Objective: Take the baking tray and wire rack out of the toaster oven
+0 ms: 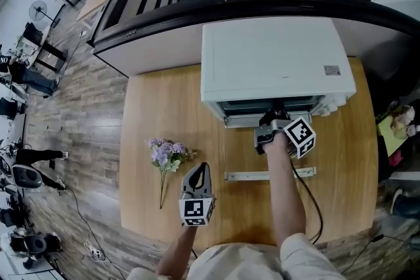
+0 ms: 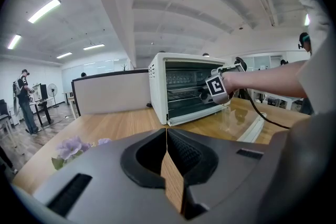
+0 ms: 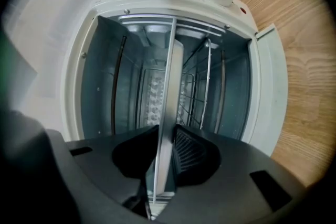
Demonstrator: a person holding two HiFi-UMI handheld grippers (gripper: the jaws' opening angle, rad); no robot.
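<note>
Left gripper [image 1: 199, 168] clenched empty over table [image 1: 154, 101]; rt gripper [image 3: 167, 136] clamped on baking tray [image 3: 171, 86] edge inside toaster oven [image 1: 275, 56], w/ wire rack [image 3: 198, 97] beside it.

Left gripper [image 1: 201, 170]: dark grey moulded body, 2 jaws lined with black ribbed pads, white marker cube [image 1: 197, 212] printed with black squares.
Right gripper [image 1: 268, 131]: same grey build, second marker cube [image 1: 300, 136], 1 black cable [image 1: 310, 197] attached.
Clothing: pale short-sleeved shirt [image 1: 249, 264], loose sleeves.
</note>
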